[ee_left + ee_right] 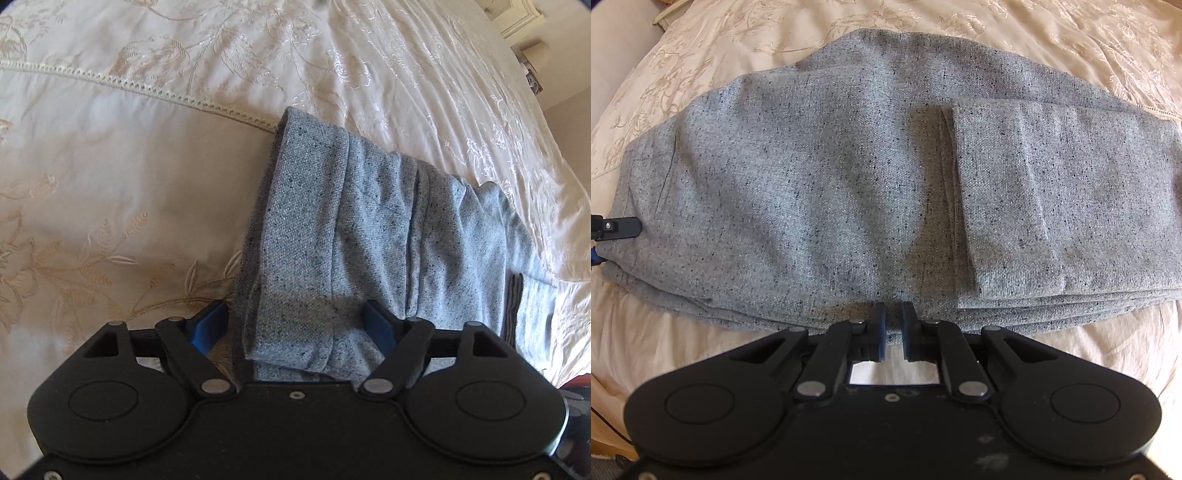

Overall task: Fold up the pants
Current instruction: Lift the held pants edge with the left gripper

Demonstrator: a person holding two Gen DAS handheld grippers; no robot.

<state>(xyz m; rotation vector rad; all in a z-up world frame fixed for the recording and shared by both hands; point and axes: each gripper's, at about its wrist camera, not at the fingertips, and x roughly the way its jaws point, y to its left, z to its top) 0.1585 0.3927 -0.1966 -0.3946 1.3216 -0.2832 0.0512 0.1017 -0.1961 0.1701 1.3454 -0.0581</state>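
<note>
Through the left wrist camera I am seeing my left gripper (295,321) standing wide apart, the folded speckled grey knit pants (369,221) lying between its blue pads on the cream embroidered bedspread (110,166). Through the right wrist camera, my right gripper (894,325) is sitting nearly together, pinching the pants' near edge just ahead.

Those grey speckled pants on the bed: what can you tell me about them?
The grey speckled pants look like soft knit fabric with dark flecks. They lie folded in several layers on the cream embroidered bedspread, one narrower band lying flat on top. The right gripper pinches the near edge between nearly shut jaws. At one end, the left gripper stands wide open astride the fabric, its blue pads not pressing it.
</note>
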